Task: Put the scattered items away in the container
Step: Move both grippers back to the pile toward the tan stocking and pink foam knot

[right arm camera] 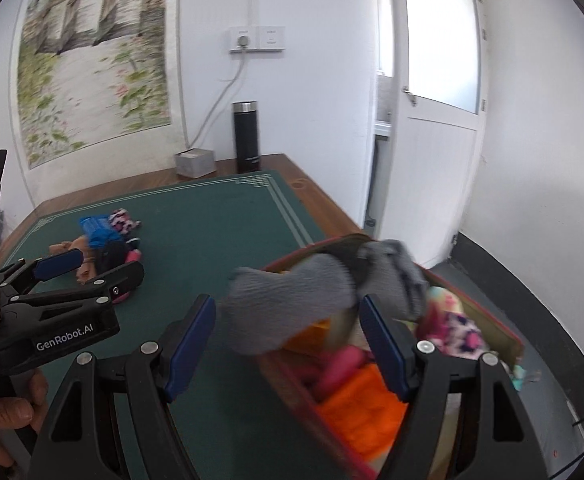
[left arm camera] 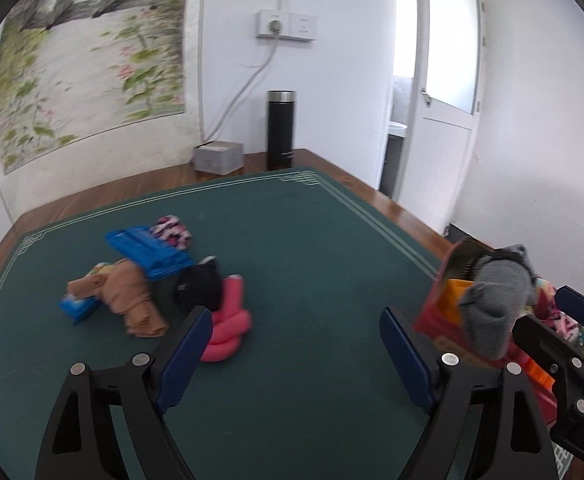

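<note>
Left gripper (left arm camera: 294, 324): jaws stand wide apart with nothing between them; bare green mat (left arm camera: 316, 240) shows through the gap. Right gripper (right arm camera: 287, 320): jaws stand apart, and the grey sock (right arm camera: 292, 304) lies between and beyond them. No pad is seen pressing on it, so it appears released.

Location: the red box (right arm camera: 508, 340) sits at lower right of the right wrist view, at the mat's right edge. The grey sock is draped over the box's near-left rim, part inside, part hanging out toward frame centre. The box already holds orange, pink and patterned pieces.

Orientation: the sock's long axis runs roughly left to right across the frame, bent over the rim. Its outer end points left toward the mat; the other end reaches the upper right over the box. Blur prevents telling toe from cuff.

Remaining pile, left of centre in the left wrist view: pink sock (left arm camera: 227, 324), black sock (left arm camera: 199, 288), tan stocking (left arm camera: 131, 300), blue packet (left arm camera: 147, 252), patterned sock (left arm camera: 171, 232).

Recommendation: nudge the overhanging end fully inside before leaving, as it may slide out. Then approach the nearest pink sock across its narrow width, from above.
</note>
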Demonstrator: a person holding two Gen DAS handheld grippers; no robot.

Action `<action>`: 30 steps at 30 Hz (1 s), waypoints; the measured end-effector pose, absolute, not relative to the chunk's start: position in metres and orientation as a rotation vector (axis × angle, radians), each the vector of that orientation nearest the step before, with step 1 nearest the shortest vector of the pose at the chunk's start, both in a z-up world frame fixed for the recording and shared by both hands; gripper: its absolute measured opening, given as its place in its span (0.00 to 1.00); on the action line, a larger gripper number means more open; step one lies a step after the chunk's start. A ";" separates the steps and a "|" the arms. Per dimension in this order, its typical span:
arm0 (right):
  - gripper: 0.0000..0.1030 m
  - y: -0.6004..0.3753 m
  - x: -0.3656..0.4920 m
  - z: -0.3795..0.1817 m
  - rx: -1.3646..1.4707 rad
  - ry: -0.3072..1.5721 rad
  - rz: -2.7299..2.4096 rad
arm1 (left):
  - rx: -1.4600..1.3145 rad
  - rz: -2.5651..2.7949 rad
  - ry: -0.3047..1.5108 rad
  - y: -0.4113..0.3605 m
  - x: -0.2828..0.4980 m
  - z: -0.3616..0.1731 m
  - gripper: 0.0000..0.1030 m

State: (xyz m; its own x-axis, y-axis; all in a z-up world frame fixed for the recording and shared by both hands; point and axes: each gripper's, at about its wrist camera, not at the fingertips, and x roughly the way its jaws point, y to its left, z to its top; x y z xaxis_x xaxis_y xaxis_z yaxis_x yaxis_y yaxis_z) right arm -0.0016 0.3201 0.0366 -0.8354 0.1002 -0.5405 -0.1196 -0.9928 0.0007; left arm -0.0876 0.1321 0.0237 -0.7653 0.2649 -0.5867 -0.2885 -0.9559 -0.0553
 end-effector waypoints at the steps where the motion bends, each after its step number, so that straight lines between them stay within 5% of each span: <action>1: 0.76 0.312 -0.006 0.036 -0.863 0.047 2.917 | -0.899 2.715 0.049 0.123 -0.090 0.022 0.85; 18: 0.78 0.208 -0.075 0.022 -1.009 -0.120 3.023 | -0.974 2.891 -0.010 0.006 -0.125 0.010 0.85; 30: 0.78 0.176 -0.139 -0.015 -1.302 0.134 3.014 | -1.152 2.852 -0.230 -0.071 -0.179 -0.018 0.85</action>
State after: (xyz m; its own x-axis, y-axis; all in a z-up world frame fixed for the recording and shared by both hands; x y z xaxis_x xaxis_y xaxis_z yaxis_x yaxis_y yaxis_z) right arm -0.1393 0.1756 -0.0155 -0.6770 -0.1637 -0.7176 0.0996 -0.9864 0.1311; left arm -0.1787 -0.0710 -0.0181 -0.7197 0.1088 -0.6857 0.0024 -0.9872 -0.1592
